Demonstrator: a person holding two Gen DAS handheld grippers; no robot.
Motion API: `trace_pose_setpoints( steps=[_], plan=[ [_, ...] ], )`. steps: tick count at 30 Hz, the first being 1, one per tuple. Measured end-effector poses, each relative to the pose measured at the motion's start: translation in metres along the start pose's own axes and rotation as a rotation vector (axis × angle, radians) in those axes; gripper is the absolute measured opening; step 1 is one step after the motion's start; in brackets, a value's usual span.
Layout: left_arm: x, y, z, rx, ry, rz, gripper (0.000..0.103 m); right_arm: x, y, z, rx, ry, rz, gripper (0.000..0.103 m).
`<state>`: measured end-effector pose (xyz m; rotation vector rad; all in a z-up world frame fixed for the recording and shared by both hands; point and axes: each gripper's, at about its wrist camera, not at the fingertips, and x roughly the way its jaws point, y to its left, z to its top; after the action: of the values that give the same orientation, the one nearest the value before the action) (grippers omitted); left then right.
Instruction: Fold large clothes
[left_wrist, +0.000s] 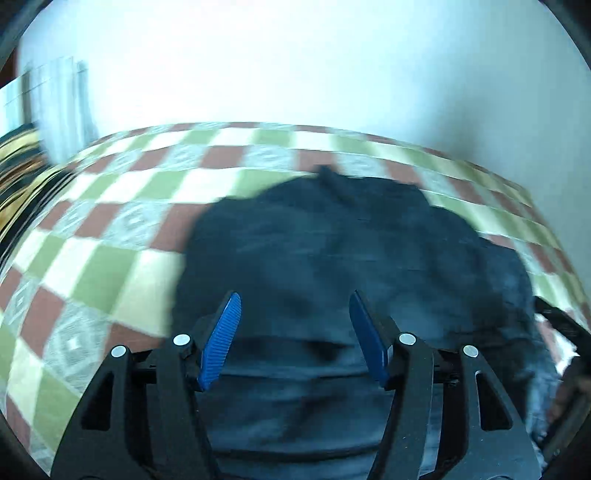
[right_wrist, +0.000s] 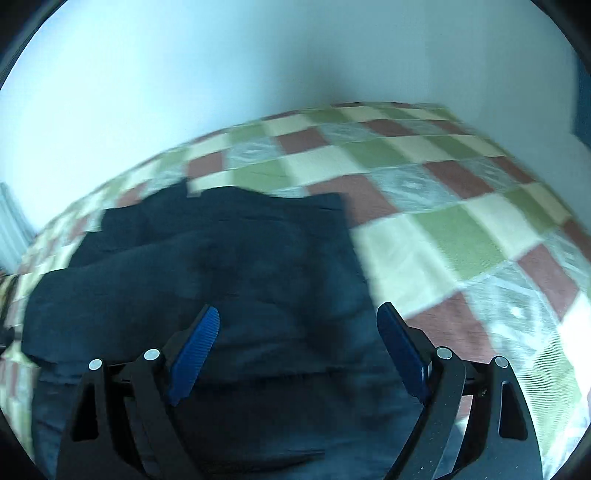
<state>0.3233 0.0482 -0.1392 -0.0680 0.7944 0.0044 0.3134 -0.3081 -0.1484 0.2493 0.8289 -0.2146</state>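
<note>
- Fingers of the left gripper are standing apart with nothing between them, hanging over the dark garment; the right gripper is spread wide and is likewise gripping nothing.
- Lying bunched in the lower centre of both views, the dark garment is resting on the checked bedcover of a bed.
- Layers are already overlapping toward the upper left of the right view, so some folding looks done.
- Edges are looking uneven; further folds and squaring up probably remain.
</note>
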Motion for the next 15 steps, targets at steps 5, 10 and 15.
trace_pose_setpoints(
  steps=[5, 10, 15],
  plan=[
    [0.013, 0.048, -0.005, -0.076, 0.027, 0.072, 0.061, 0.029, 0.046, 0.005, -0.065, 0.068, 0.073, 0.086],
    [0.027, 0.062, -0.01, -0.08, 0.046, 0.097, 0.061, 0.055, 0.068, -0.003, -0.088, 0.135, 0.085, 0.075],
    [0.034, 0.063, -0.011, -0.083, 0.049, 0.093, 0.061, 0.053, 0.078, -0.008, -0.12, 0.133, 0.103, 0.016]
  ],
)
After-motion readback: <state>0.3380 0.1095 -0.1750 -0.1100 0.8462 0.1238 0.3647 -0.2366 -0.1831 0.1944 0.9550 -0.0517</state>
